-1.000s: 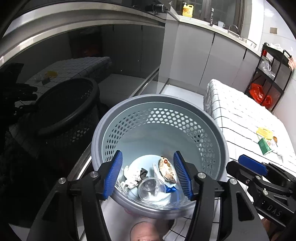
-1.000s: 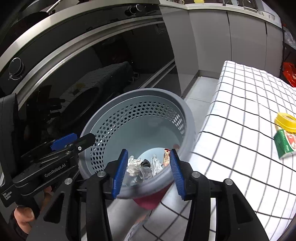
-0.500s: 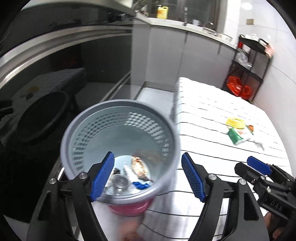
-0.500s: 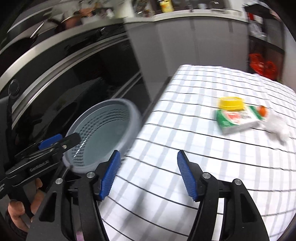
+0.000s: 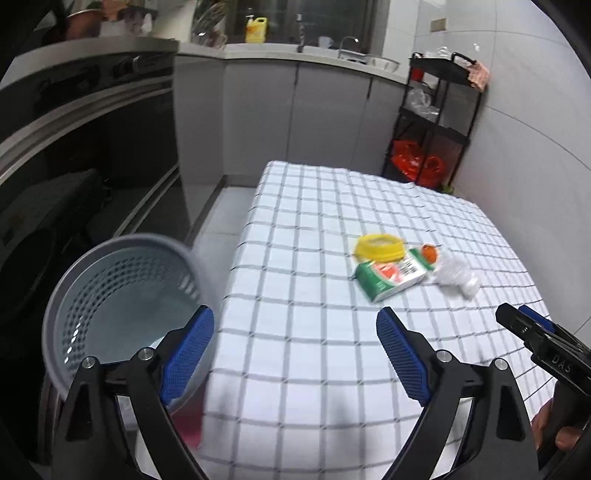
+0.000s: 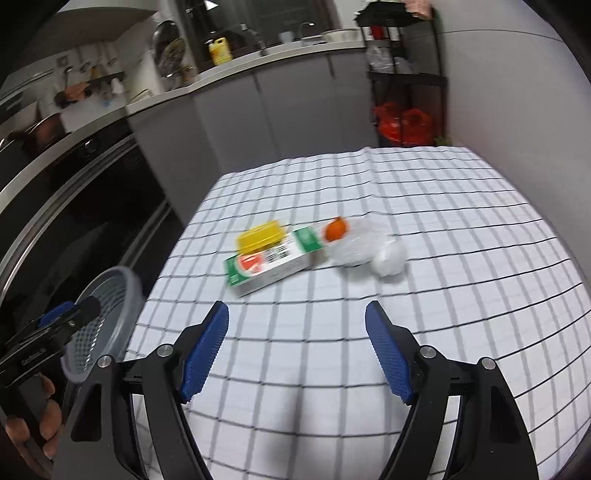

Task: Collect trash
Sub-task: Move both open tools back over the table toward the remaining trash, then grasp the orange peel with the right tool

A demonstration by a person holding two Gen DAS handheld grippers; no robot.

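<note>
On the checked tablecloth [image 5: 314, 332] [image 6: 443, 240] lie a green-and-white carton [image 5: 389, 277] [image 6: 273, 260], a yellow lid [image 5: 379, 246] [image 6: 260, 234], an orange bit [image 5: 429, 253] [image 6: 336, 229] and crumpled clear plastic [image 5: 458, 277] [image 6: 365, 247]. A grey perforated bin [image 5: 122, 295] [image 6: 107, 325] stands off the table's left edge. My left gripper [image 5: 295, 350] hangs over the table's near left part, jaws opening, nothing between them. My right gripper [image 6: 297, 347] faces the trash from nearer, jaws opening and empty.
A dark oven front [image 5: 85, 147] runs along the left. Grey cabinets [image 5: 295, 110] with a yellow bottle [image 5: 256, 30] on the counter stand behind. A black shelf rack [image 5: 439, 122] with red bags is at the far right corner.
Both grippers swung right from above the bin to over the table. Both sets of jaws widened. The bin slid to the left of both views and the trash on the table came closer.
</note>
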